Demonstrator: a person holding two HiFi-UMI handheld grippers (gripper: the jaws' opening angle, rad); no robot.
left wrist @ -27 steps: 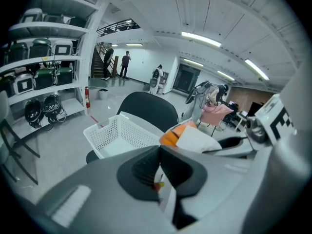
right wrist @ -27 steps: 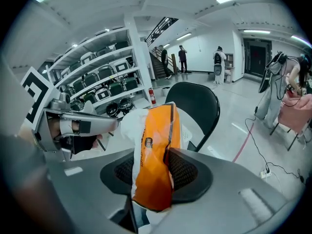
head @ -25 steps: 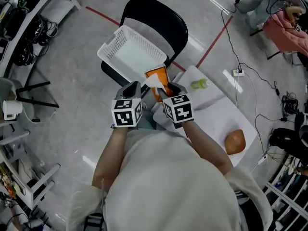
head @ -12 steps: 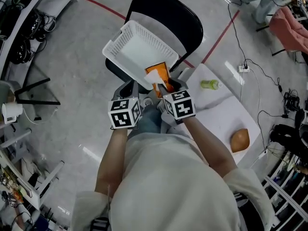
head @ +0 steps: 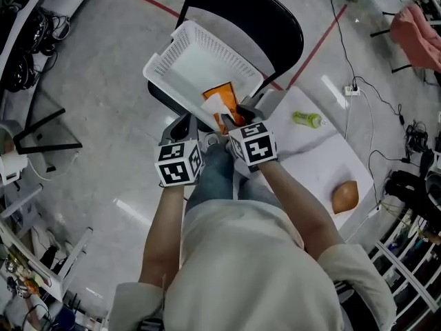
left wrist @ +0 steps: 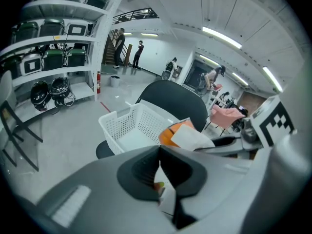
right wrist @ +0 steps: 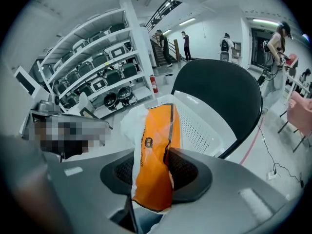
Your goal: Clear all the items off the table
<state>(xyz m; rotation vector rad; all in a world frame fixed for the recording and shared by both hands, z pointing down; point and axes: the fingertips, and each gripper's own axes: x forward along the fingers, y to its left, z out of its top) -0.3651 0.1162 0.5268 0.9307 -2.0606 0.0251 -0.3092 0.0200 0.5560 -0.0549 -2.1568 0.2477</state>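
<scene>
My right gripper pinches the orange packet (white basket just beyond); my left gripper is closed, empty.

Basket top: the white perforated plastic basket is open above, its far half bare.
Near rim: blocked by the orange plastic packet clamped in the right gripper; the left gripper, jaws together, sits just beside.
Behind: the black chair backrest walls off the far side.
Right: the white table has bare surface between the small green bottle and the brown rounded lump.
</scene>
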